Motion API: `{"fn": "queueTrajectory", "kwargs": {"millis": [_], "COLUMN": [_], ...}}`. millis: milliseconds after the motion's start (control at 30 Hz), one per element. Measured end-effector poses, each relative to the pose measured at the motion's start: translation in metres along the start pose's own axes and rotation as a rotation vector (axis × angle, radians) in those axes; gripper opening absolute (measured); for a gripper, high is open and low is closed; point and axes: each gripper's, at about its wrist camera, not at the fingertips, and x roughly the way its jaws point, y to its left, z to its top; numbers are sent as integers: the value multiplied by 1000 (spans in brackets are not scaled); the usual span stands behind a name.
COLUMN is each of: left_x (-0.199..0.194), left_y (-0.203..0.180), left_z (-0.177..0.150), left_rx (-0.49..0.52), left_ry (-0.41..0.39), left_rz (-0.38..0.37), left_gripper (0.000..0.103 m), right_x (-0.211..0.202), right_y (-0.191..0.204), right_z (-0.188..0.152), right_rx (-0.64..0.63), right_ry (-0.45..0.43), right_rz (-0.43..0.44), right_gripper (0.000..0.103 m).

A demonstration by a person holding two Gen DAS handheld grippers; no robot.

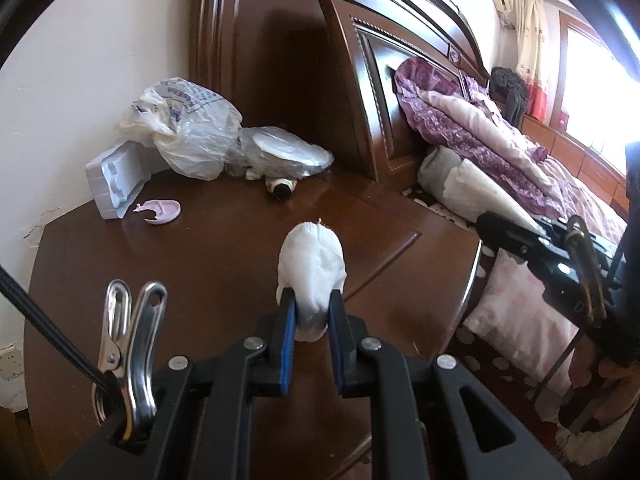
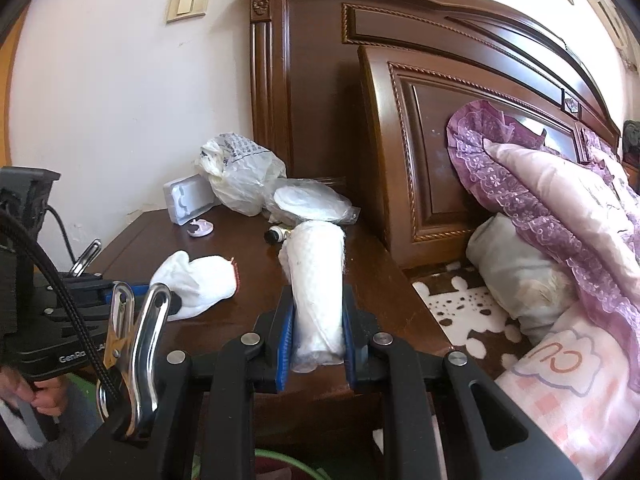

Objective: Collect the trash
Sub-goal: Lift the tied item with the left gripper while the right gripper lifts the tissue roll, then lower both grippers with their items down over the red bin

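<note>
The left hand-held gripper [image 1: 311,312] is clamped on a crumpled white cloth [image 1: 312,268], which sticks forward from between its blue pads above the dark wooden table [image 1: 200,264]. In the right wrist view that same cloth [image 2: 196,280] shows at about 9 o'clock, spread out past the left tool's tip, just over the tabletop.

The right hand-held gripper [image 2: 318,320] is closed around a rolled white paper tube [image 2: 318,280], held lengthwise between the pads and pointing toward 12 o'clock, over the near edge of the table [image 2: 380,280].

Toward the back of the table, at roughly 11 o'clock in the left wrist view, sit a crumpled plastic bag [image 1: 184,132], a clear bag with round white pads [image 1: 280,152], a white moulded tray [image 1: 116,180] leaning by the wall, a small lilac plastic piece [image 1: 162,211] and a small dark-capped bottle [image 1: 282,188] lying on its side. At 3 o'clock lies a bed with a purple-trimmed quilt [image 1: 480,136] against the carved headboard [image 1: 380,80].
</note>
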Motion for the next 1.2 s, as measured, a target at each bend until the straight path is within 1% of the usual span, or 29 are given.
{"fn": "queueTrajectory", "kwargs": {"millis": [200,300,433,567,667,800,1000,1067,1200], "left_x": [-1,-2,-7,-17,-20,-14,0,2,6], "left_y": [-10,-23,-51,-83,-102,-115,-119,-119,-119], "left_z": [-7,-10,-18,-29,-40,-59,-81,-88,-98], "left_rx": [0,29,110,199,258,283,294,288,267], "left_ry": [12,9,-4,-22,-17,31,100,119,160], "left_rz": [-19,-49,-61,-102,-116,-130,-125,-125,-146], "left_gripper": [14,14,14,15,16,16,16,16,16], "right_x": [-5,-8,-13,-21,-28,-34,-32,-29,-25], "right_y": [0,-1,0,-2,-8,-23,-43,-47,-44], "right_z": [-7,-11,-19,-32,-42,-56,-75,-81,-88], "right_rx": [-26,-31,-54,-74,-79,-40,58,82,81], "right_ry": [19,32,52,82,97,130,192,214,246], "right_rz": [-11,-9,2,16,19,38,99,115,123], "right_gripper": [20,20,20,20,20,20,20,20,20]}}
